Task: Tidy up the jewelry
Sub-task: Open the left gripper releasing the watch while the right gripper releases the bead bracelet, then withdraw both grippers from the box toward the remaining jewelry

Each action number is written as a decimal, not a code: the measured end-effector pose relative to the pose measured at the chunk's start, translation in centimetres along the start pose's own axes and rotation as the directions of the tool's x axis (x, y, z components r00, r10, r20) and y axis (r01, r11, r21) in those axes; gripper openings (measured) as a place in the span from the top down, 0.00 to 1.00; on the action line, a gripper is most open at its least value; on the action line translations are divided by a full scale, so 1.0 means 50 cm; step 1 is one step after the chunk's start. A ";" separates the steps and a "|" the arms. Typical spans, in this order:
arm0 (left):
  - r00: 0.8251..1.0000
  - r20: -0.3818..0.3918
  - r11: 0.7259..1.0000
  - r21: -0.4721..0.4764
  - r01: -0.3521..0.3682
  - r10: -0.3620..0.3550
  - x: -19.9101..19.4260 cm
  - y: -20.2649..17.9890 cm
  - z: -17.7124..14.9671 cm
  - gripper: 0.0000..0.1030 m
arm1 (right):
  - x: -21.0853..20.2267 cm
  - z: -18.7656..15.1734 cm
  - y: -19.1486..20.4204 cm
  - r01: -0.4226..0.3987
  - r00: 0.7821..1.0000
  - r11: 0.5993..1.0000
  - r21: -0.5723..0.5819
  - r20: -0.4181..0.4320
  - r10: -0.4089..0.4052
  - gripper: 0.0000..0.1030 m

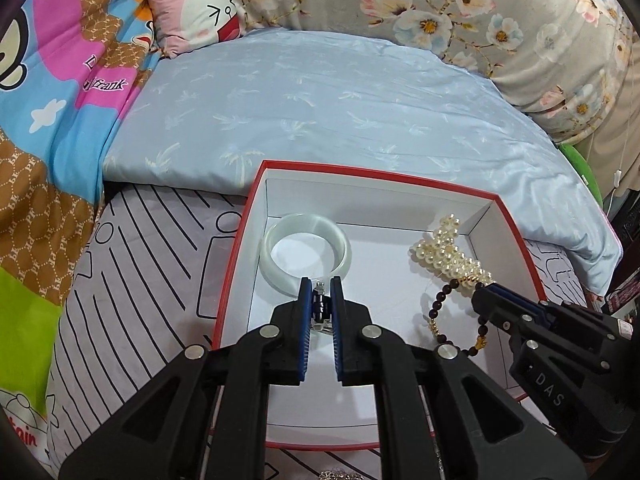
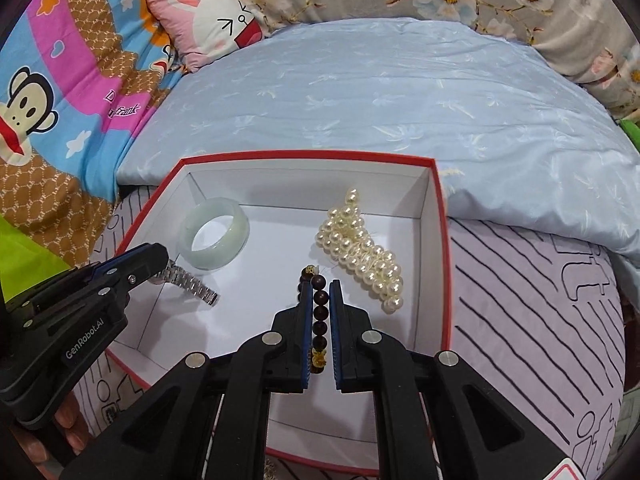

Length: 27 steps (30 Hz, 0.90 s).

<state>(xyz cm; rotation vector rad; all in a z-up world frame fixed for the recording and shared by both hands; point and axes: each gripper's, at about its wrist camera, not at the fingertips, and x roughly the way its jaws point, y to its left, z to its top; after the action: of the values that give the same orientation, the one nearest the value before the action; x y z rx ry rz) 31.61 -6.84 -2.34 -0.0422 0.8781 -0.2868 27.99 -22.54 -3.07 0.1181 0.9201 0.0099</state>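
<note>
We see the red-rimmed box [image 2: 438, 248] on the bed, both claws inside it. Our left claw [image 1: 321, 292] is nearly closed, pinching one metal watch band [image 2: 192, 285] beside one jade bangle [image 2: 214, 238]. Our right claw [image 2: 320, 294] clamps one dark bead bracelet [image 2: 320, 312] just beside one pearl cluster [image 2: 360, 248].

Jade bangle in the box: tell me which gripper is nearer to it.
Left. The left gripper, shut on the metal watch band, sits right beside the jade bangle; the right gripper holds the dark bead bracelet farther off.
</note>
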 end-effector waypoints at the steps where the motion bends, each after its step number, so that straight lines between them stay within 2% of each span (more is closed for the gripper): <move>1: 1.000 -0.001 1.000 -0.002 -0.001 0.001 0.002 0.001 0.000 0.92 | 0.000 0.001 0.000 0.006 1.000 1.000 -0.003 0.004 -0.006 0.90; 3: 1.000 -0.004 1.000 -0.006 -0.006 0.006 0.005 0.003 0.000 0.91 | -0.003 0.003 -0.003 0.017 1.000 1.000 -0.003 0.014 -0.017 0.87; 5: 1.000 0.000 1.000 -0.009 -0.013 0.013 0.004 0.004 0.001 0.91 | -0.008 0.003 -0.007 0.029 0.999 1.000 -0.001 0.025 -0.029 0.74; 6: 1.000 0.005 1.000 -0.008 -0.017 0.017 0.002 0.004 0.001 0.91 | -0.011 0.004 -0.009 0.034 0.999 0.999 0.002 0.031 -0.034 0.71; 9: 1.000 0.011 1.000 -0.003 -0.023 0.023 -0.003 0.001 0.005 0.87 | -0.025 0.004 -0.015 0.031 0.998 0.999 0.015 0.047 -0.032 0.70; 14: 0.998 0.042 0.999 0.003 -0.039 0.039 -0.023 -0.004 0.006 0.68 | -0.056 0.001 -0.017 0.017 0.997 1.000 0.021 0.071 -0.018 0.66; 22: 0.997 0.065 0.999 0.010 -0.041 0.040 -0.074 -0.003 -0.010 0.67 | -0.123 -0.041 -0.015 0.023 0.994 0.999 0.027 0.104 -0.026 0.64; 27: 0.997 0.072 0.999 -0.004 -0.035 0.035 -0.116 0.003 -0.036 0.59 | -0.167 -0.085 -0.016 0.018 0.994 0.999 0.042 0.106 -0.022 0.63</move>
<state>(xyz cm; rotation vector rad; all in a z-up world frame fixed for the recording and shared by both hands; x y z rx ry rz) 26.76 -5.02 0.85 -0.0394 0.8064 -0.2494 19.51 -23.41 0.94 0.1458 0.8149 -0.0337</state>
